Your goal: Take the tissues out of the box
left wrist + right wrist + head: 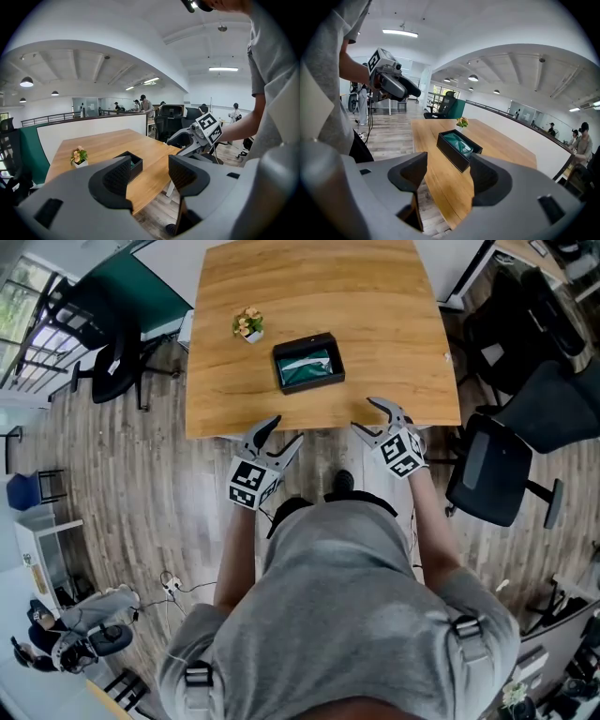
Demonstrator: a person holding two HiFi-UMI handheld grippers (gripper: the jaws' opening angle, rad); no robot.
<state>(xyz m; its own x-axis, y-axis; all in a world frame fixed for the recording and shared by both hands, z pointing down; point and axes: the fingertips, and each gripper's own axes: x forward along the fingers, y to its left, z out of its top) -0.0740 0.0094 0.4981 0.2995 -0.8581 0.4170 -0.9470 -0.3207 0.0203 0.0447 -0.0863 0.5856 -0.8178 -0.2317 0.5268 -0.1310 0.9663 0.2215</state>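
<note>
Left gripper (286, 430), right gripper (366, 416): jaws apart, empty (near table (375, 329) edge); box (308, 363) untouched.

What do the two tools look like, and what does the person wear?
The left tool and right tool are grey with black ribbed pads. Each carries a cube with black-and-white square markers. The person wears a grey short-sleeved shirt.

A light wooden surface (375, 334) carries a small potted plant (248, 325) with pale flowers, toward its left side. A black office chair (489, 470) stands just beside its near right corner. A second chair (117, 367) stands off its left edge, on a grey plank floor (131, 484).
</note>
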